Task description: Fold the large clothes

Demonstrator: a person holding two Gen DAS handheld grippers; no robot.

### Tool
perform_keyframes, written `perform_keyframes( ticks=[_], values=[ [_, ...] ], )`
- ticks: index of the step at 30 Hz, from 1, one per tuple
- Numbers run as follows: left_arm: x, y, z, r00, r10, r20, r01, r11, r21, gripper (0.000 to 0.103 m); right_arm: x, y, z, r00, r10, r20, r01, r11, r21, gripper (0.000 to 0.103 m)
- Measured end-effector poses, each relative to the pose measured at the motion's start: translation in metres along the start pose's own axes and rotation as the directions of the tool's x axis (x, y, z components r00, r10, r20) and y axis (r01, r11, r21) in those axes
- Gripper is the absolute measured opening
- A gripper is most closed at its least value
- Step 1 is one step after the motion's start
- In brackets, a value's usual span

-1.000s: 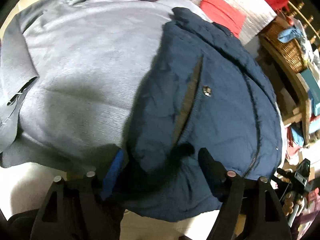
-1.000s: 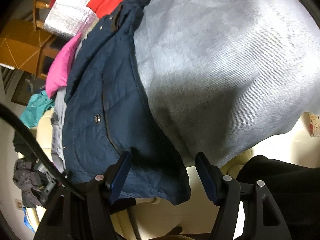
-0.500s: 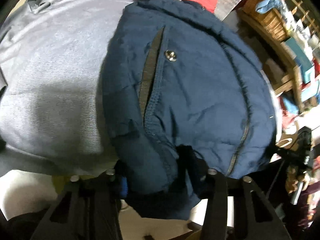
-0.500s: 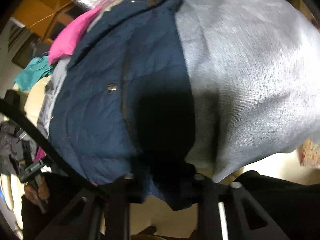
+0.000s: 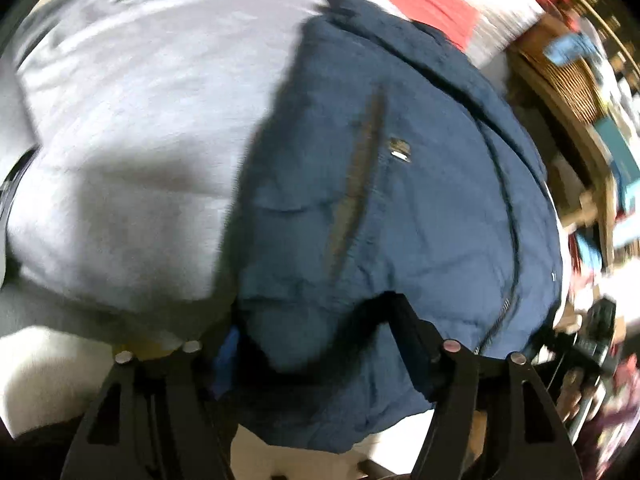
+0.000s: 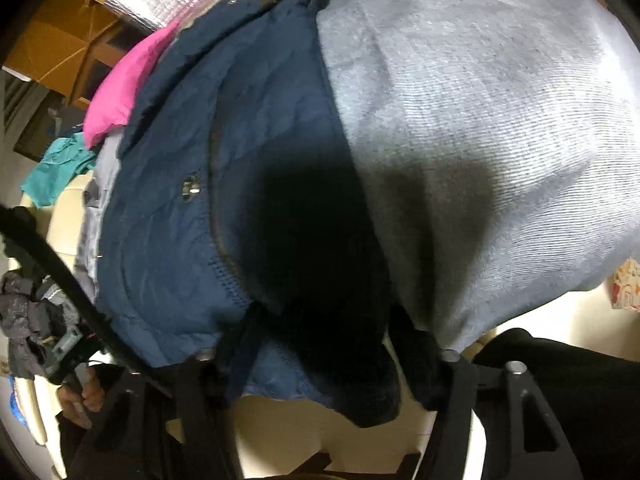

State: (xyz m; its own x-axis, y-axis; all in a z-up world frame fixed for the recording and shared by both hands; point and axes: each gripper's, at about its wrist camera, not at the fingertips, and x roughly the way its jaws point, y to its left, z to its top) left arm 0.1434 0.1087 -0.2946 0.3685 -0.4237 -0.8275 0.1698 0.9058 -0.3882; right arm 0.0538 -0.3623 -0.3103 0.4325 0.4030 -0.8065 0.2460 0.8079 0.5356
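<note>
Only right view shows hand (image 6: 86,394)—both claws (image 5: 316,344) (image 6: 320,344) seemingly pinching navy jacket (image 5: 400,208).

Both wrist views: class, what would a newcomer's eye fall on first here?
A navy padded jacket fills the middle, lying on a grey sweater that spreads to its left in the left wrist view. Both grippers' black fingers bracket its near hem. Pink cloth and red cloth lie beyond.

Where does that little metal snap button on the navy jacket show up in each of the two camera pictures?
Left wrist view: the metal snap sits right of centre, upper half, just right of the pocket slit.
Right wrist view: the metal snap sits left of centre, at mid height, left of that slit.
Shared landmark: the seam where the navy jacket overlaps the grey sweater.
</note>
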Motion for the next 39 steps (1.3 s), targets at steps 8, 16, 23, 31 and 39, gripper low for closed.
perform_keyframes(
  ticks=[8,16,23,31,39],
  values=[
    [-0.003,0.007,-0.002,0.998,-0.056,-0.023,0.055,0.998,-0.006,0.057,-0.016,0.019,-0.008,0.996,0.086,0.020,-0.083,0.991,-0.103,0.019],
    [0.007,-0.013,-0.002,0.997,-0.080,0.010,0.080,0.996,0.027,0.033,0.000,0.017,-0.007,1.000,0.015,0.009,-0.014,0.995,-0.098,0.019],
    [-0.008,-0.037,-0.002,0.989,-0.123,0.077,0.115,0.989,0.093,0.018,-0.028,0.041,-0.024,0.994,0.021,0.109,0.006,0.971,-0.238,0.012],
    [-0.049,-0.050,-0.020,0.976,-0.193,0.104,0.181,0.976,0.121,0.017,-0.072,0.043,-0.049,0.984,0.131,0.123,-0.088,0.948,-0.306,0.011],
    [-0.126,-0.066,0.011,0.934,-0.283,0.218,0.248,0.953,0.173,0.016,-0.147,0.048,-0.038,0.923,0.302,0.237,-0.212,0.916,-0.341,0.010]
  ],
)
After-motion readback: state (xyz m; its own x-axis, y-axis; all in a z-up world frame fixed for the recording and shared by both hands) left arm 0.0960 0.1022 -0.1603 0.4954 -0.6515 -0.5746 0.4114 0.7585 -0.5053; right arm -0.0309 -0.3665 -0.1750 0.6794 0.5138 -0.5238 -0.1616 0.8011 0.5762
